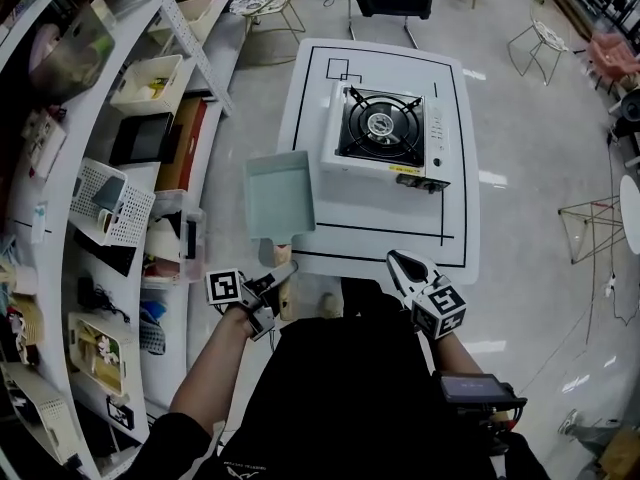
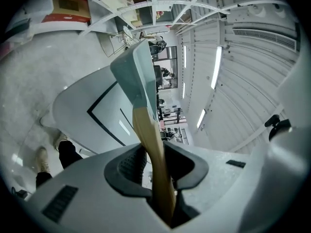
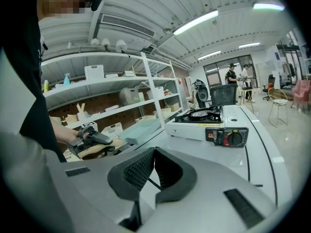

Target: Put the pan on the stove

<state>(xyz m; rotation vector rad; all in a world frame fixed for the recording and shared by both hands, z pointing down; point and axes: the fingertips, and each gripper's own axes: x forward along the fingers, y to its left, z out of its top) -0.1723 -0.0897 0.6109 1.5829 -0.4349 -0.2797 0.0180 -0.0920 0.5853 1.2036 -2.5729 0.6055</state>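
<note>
Head view: the left hand-held gripper is clenched on the wooden handle of the pan. The pan reaches away from its jaws over the left edge of the white tabletop. It lies just left of the stove, not on it. The right hand-held gripper is at the tabletop's near edge, well apart from the pan.

Left gripper view: both pads press the handle, which runs straight out from between the jaws to the pale teal pan, seen on edge above the tabletop.

Right gripper view: the jaws meet at their tips with nothing between them. The stove stands ahead on the tabletop. The pan is to its left, and the left hand-held gripper behind it holds the handle.
</note>
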